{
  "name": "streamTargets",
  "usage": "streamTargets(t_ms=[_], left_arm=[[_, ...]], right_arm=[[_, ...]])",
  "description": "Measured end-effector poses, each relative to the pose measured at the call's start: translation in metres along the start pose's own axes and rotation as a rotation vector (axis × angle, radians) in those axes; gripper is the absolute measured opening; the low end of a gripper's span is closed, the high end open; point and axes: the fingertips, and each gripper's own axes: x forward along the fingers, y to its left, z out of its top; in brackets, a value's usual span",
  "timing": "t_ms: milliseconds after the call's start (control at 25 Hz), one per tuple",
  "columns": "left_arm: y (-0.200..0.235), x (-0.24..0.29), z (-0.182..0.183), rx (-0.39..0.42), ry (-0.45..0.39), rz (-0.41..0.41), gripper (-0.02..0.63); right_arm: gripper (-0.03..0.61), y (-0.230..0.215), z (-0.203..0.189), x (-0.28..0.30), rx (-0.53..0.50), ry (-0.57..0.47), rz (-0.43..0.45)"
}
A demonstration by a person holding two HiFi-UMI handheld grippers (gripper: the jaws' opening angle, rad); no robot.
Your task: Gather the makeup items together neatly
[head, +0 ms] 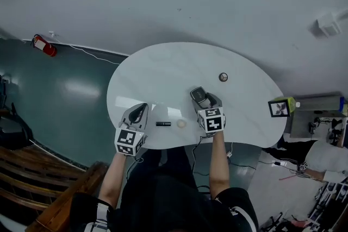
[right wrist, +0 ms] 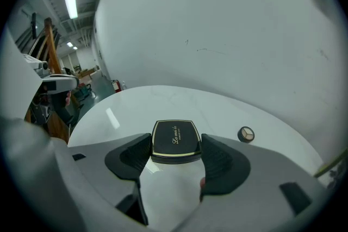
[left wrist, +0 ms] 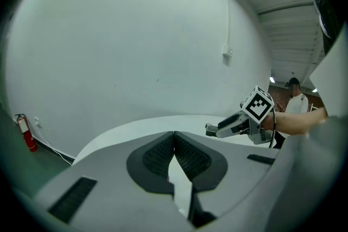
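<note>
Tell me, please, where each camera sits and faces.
Head view: on the head, steeply down at the white table; forearms, left gripper, right gripper show.
Left gripper view: along its shut jaws, across the table to the wall.
Right gripper view: along its jaws, shut on the black compact.
Head and left gripper views share the right gripper.

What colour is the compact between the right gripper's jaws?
Black compact, gold rim; best in the right gripper view.
</note>
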Motion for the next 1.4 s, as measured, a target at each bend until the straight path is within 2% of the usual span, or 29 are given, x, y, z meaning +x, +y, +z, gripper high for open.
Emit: streamTargets(t_ms=[280,560,1040,1400], left_arm=[[-0.035,-0.019,-0.011,0.049,0.008,-0.085,0.017],[-0.080,-0.024,-0.020,0.064,0.014,-0.126,0.017],[-0.125,-0.026,-0.049,0.035,0.047,-0.064,0.017],[-0.110,-0.027,-0.074,0.025,0.090,-0.050,0.017]], right_arm=[[0.302,0.008,-0.033,-0.056,0.030,-0.023,-0.056],[0.302,0.004,-0.060,-0.089,0.044,-0.035,-0.060],[0.302,0.009,-0.123,-0.077,0.088,0.015,0.049],[0.302,0.030,-0.150,-0.045,0.120,0.057,0.058]])
